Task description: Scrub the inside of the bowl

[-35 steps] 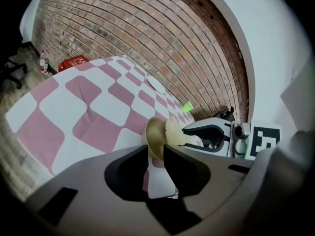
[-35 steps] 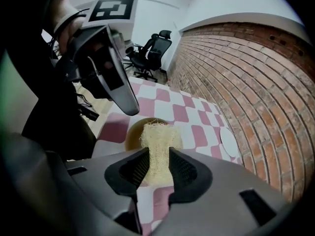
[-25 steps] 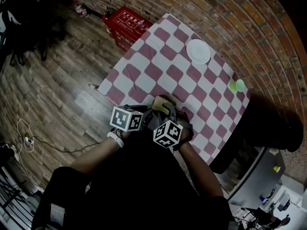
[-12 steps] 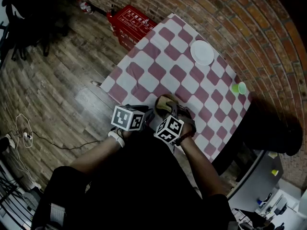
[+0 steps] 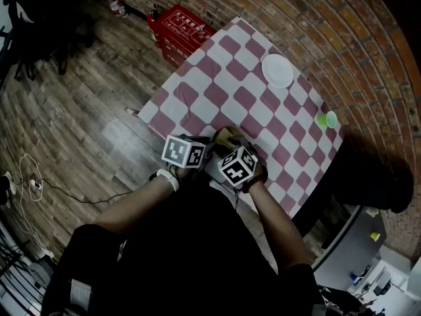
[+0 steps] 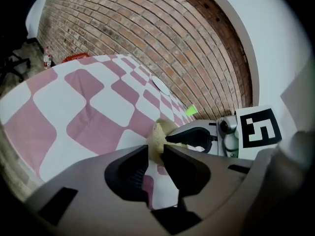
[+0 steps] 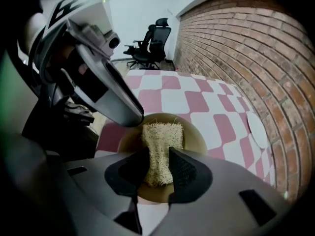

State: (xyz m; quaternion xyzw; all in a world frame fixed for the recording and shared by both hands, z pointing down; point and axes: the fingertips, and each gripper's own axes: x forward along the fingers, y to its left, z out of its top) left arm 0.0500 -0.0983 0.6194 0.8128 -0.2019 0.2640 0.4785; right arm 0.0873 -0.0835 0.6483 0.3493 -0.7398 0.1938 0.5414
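An olive-yellow bowl (image 5: 224, 135) stands near the table's front edge, mostly hidden under both grippers in the head view. My left gripper (image 6: 155, 154) is shut on the bowl's rim (image 6: 158, 134), at the bowl's left side. In the right gripper view, a tan fibrous scrub pad (image 7: 161, 140) hangs down into the bowl (image 7: 196, 132), with my right gripper (image 7: 158, 163) shut on its near end. The pad's far end lies against the bowl's inside. The left gripper's finger (image 7: 110, 95) reaches over the bowl's near-left rim.
The table carries a pink-and-white checked cloth (image 5: 223, 78). A white plate (image 5: 277, 70) lies at its far side and a green cup (image 5: 326, 118) near the right edge. A red box (image 5: 176, 31) stands on the wooden floor beyond the table, against the brick wall.
Both grippers have shifted forward over the table and closer together, so they cover more of the bowl. Each keeps its hold.
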